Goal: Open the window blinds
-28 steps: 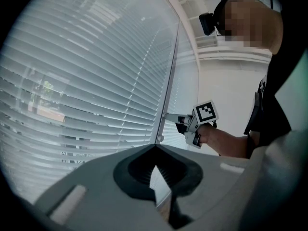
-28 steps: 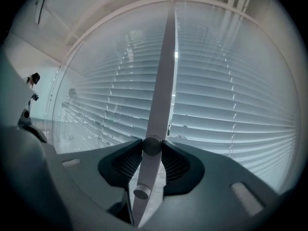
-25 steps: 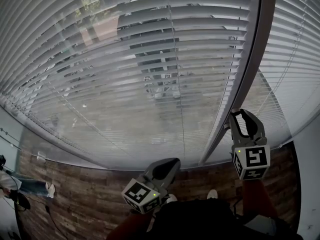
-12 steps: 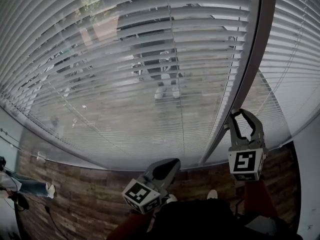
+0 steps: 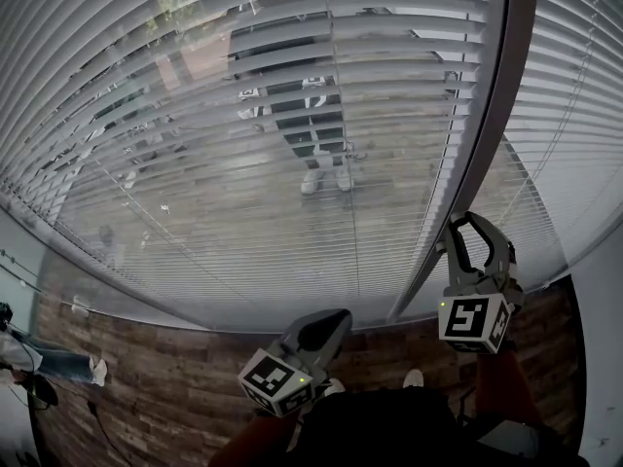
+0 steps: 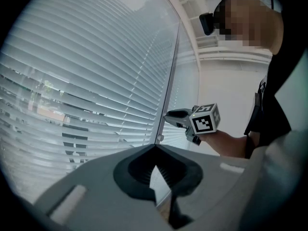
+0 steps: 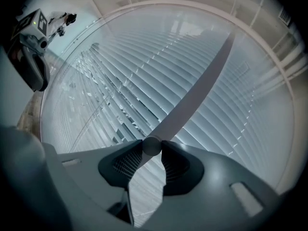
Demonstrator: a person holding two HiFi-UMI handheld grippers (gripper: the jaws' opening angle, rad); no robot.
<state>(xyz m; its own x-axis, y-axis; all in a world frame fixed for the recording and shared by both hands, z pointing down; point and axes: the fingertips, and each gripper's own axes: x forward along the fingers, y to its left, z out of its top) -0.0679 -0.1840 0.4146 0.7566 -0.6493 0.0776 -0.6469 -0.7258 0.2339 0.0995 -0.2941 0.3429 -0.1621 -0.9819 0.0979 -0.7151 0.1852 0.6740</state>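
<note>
Low at the right edge of the wide white horizontal-slat window blinds (image 5: 243, 163), the right gripper (image 5: 458, 230) has its jaws closed on the long grey tilt wand (image 5: 487, 134) that hangs in front of the slats. The right gripper view settles the grip: the wand's round section sits pinched between the two dark ribbed pads (image 7: 126, 161), and the rest of it runs up and to the right across the blinds. From the head view only the jaw tips at the wand's edge can be made out, but that view alone shows the brown wooden plank floor (image 5: 146, 387) beneath the window. It also shows the slats tilted enough that dark shapes appear between them. The left gripper (image 5: 336, 319) hovers lower and further left, well apart from the wand. Its own view shows its jaw tips meeting with nothing between them. That view also catches the right gripper from the side, the bare forearm (image 6: 231, 143) behind it, and a small knob (image 6: 160, 138) at the wand's bottom end just below the jaws.
</note>
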